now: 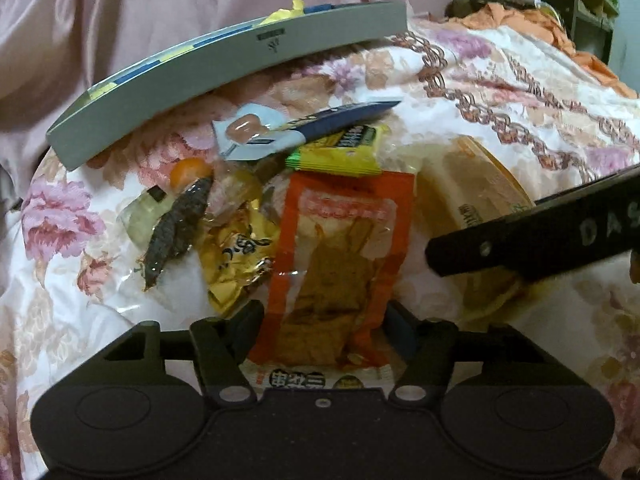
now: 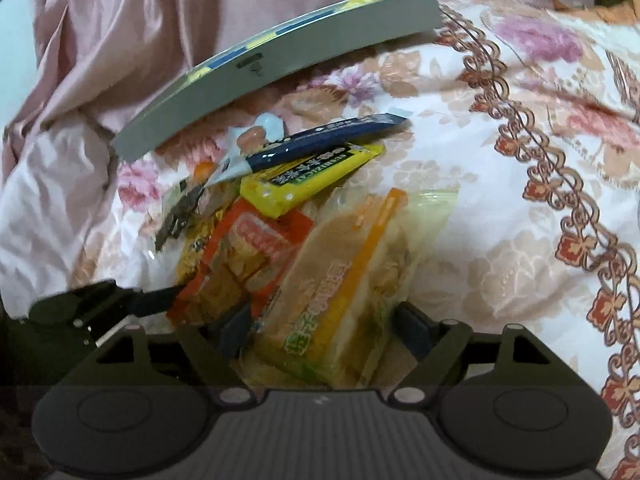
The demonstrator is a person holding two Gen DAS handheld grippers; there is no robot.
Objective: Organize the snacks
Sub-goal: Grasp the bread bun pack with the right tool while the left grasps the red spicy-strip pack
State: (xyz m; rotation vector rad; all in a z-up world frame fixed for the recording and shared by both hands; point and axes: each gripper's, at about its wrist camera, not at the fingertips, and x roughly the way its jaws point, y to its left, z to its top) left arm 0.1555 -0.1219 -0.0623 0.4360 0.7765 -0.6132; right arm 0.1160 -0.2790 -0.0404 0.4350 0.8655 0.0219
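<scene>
A heap of snacks lies on a floral quilt [image 1: 500, 92]. My left gripper [image 1: 324, 324] is open, its jaws astride an orange-red packet [image 1: 336, 248] of brown pieces. Beside it are a gold wrapper [image 1: 240, 252], a dark dried snack [image 1: 176, 228], a yellow packet [image 1: 340, 148] and a blue-and-white stick pack [image 1: 320, 124]. My right gripper [image 2: 324, 328] is open around a bread packet [image 2: 340, 280] with an orange stripe. One finger [image 1: 520, 240] of the right gripper shows over that packet. A grey tray [image 1: 240, 76] behind the heap holds blue and yellow packets.
Pink cloth [image 1: 180, 0] hangs behind the tray. An orange cloth [image 1: 520, 20] and a shelf [image 1: 580, 0] are at the far right. A small orange ball [image 1: 190, 170] and a clear jelly cup [image 1: 144, 212] lie at the heap's left edge.
</scene>
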